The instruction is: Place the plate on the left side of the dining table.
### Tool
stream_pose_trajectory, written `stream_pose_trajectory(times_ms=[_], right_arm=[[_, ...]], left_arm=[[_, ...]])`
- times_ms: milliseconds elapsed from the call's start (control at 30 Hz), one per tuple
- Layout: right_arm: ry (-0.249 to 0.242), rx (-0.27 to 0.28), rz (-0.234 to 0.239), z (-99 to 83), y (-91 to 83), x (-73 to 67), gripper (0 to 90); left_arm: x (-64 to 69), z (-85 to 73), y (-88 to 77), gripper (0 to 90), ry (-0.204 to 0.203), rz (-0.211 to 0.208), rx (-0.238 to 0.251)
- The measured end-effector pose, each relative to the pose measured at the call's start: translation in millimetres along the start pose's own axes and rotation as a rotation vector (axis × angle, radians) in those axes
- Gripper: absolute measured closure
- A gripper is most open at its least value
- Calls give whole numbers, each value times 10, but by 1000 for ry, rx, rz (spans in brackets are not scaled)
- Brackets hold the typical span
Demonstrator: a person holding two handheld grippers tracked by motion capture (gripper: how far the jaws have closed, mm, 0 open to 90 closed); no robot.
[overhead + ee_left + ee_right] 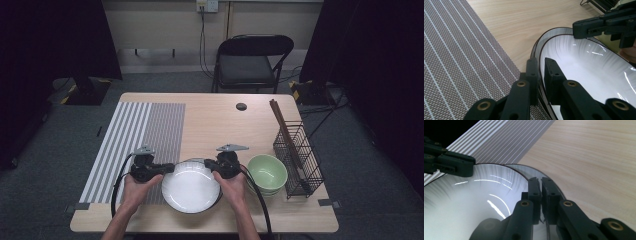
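White plate (191, 187) with dark rim, front centre of wooden table (220, 120), apparently atop second plate (534, 171). Left gripper (167, 168) clamped on left rim; right gripper (210, 165) clamped on right rim. Striped placemat (135, 140) just left; green bowls (267, 172) near right, wire basket (300, 155) with chopsticks (282, 125) beyond. Risk: uneven lift tilts plate; thin edge grip slips; rightward swing strikes bowls.

Looking like a lab or recording studio: black curtains (55, 40) flanking the wooden surface (220, 120), folding chair (250, 60) at top centre, carpeted floor (45, 165).
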State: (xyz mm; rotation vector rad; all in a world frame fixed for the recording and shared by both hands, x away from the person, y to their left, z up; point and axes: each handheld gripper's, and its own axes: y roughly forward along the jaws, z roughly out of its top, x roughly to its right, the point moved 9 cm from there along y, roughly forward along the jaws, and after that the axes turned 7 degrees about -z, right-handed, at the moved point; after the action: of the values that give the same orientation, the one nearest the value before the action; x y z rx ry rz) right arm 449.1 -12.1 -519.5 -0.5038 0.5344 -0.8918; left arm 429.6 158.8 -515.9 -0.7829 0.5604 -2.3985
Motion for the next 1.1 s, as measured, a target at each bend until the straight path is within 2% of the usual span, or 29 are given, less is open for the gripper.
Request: stream_pose_trajectory(times_ms=[200,333,500,567,667,733,900,933,1000,1100], right_arm=[[13,-4,26,-42,-15,-23,859],[3,-24,34,-94,-7,-38,749],[28,-26,21,-125,-15,-60,712],[23,-34,11,-154,-15,-61,713],[45,-42,21,-199,-15,-45,729],[35,-47,11,-227,-7,-40,741],[48,-46,23,-230,-15,-45,766],[51,-43,24,-226,-13,-44,769],[51,-42,23,-228,-14,-47,769],[51,-42,23,-227,-14,-47,769]], left_arm=[[13,-13,10,851,12,7,-18],[8,-10,8,858,1,-5,-10],[4,-9,-2,860,-2,-6,-14],[0,-4,-13,861,-1,-6,-12],[-1,1,-19,862,-1,-2,-16],[-10,6,-29,863,-4,6,-8],[-11,-1,-39,860,-20,7,-8],[-5,-1,-52,842,-23,2,-2],[20,3,-97,751,-33,-23,11],[46,-14,-146,744,-24,4,-1]])
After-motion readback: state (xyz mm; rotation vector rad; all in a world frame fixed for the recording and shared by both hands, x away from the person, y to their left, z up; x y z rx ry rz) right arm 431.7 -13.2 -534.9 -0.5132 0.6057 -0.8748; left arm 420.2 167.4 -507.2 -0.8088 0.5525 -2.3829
